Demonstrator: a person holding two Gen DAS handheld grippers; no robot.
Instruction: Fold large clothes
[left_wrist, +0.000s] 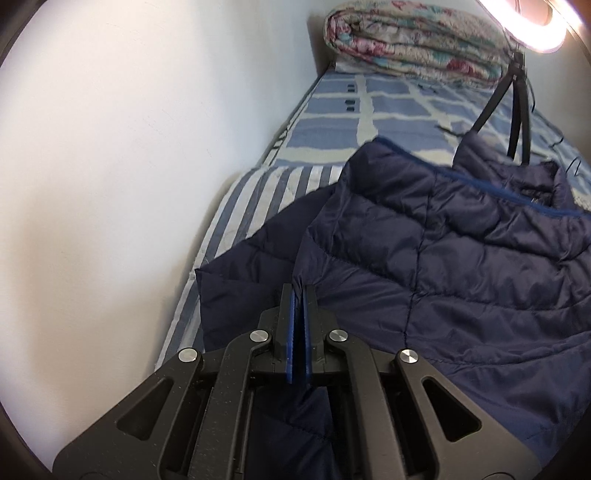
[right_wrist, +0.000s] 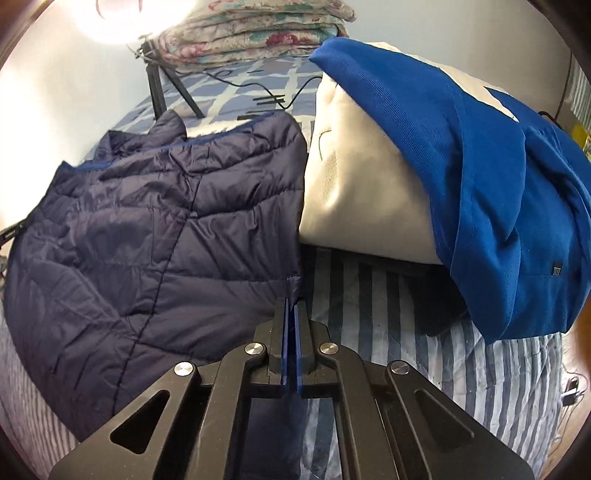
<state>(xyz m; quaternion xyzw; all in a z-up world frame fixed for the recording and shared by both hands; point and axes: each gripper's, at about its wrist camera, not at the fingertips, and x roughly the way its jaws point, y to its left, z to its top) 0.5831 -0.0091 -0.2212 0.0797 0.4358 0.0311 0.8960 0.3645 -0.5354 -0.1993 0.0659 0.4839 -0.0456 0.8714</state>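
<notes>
Fingers (left_wrist: 284, 317) (right_wrist: 303, 325) both pinching jacket (left_wrist: 461, 258) (right_wrist: 147, 229) hem; clamped cloth hidden

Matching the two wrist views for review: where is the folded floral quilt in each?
Left wrist: floral quilt top right, at the bed's far end, left of the ring light.
Right wrist: floral quilt top centre, right of the ring light.
Shared landmark: the navy jacket.
</notes>
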